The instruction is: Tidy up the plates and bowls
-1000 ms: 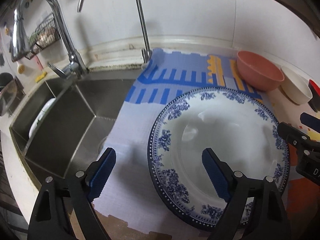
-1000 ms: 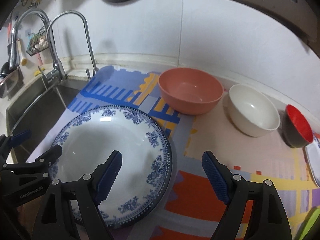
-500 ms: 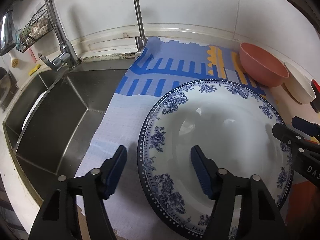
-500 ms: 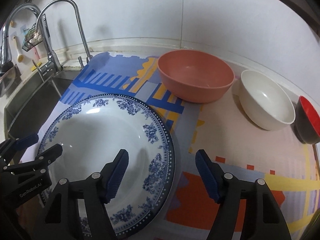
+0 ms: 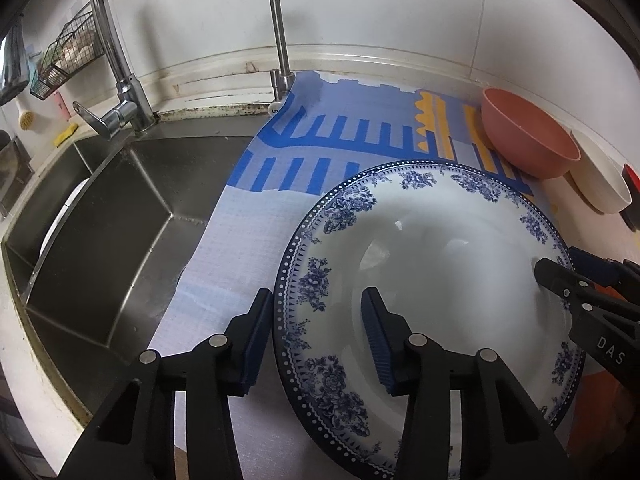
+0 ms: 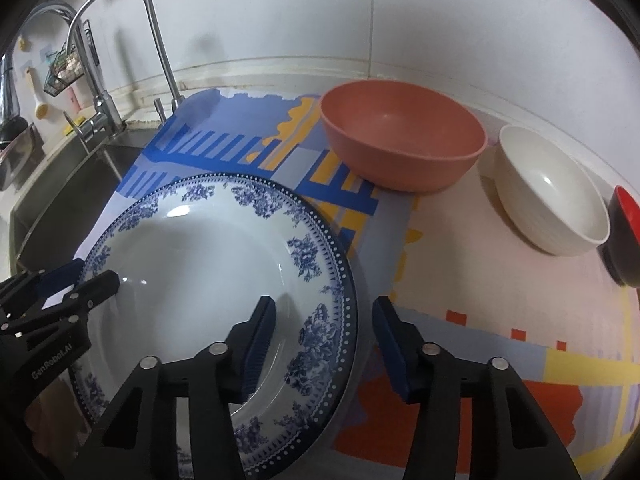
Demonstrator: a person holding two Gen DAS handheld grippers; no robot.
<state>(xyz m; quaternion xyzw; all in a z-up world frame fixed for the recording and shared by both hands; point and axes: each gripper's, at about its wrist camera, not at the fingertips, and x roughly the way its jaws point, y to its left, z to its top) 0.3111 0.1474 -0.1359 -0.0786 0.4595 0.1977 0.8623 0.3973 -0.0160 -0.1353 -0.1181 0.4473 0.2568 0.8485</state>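
Note:
A large white plate with a blue floral rim lies on a patterned mat by the sink. My left gripper straddles its left rim, one finger outside the edge and one over the well. Its jaws are closing and the pads stand clear of the rim. My right gripper straddles the right rim of the plate the same way, also closing, with a gap at the outer finger. Each gripper shows in the other's view, the right gripper and the left gripper. Behind stand a pink bowl, a white bowl and a red-lined black bowl.
A steel sink drops away left of the mat, with something white lying in it. Two faucets rise at the back edge. A wire basket hangs on the wall. The tiled wall runs close behind the bowls.
Both grippers' jaws have narrowed markedly around the plate's rim. The two grippers have edged in lower and closer to the plate, which has stayed where it was.

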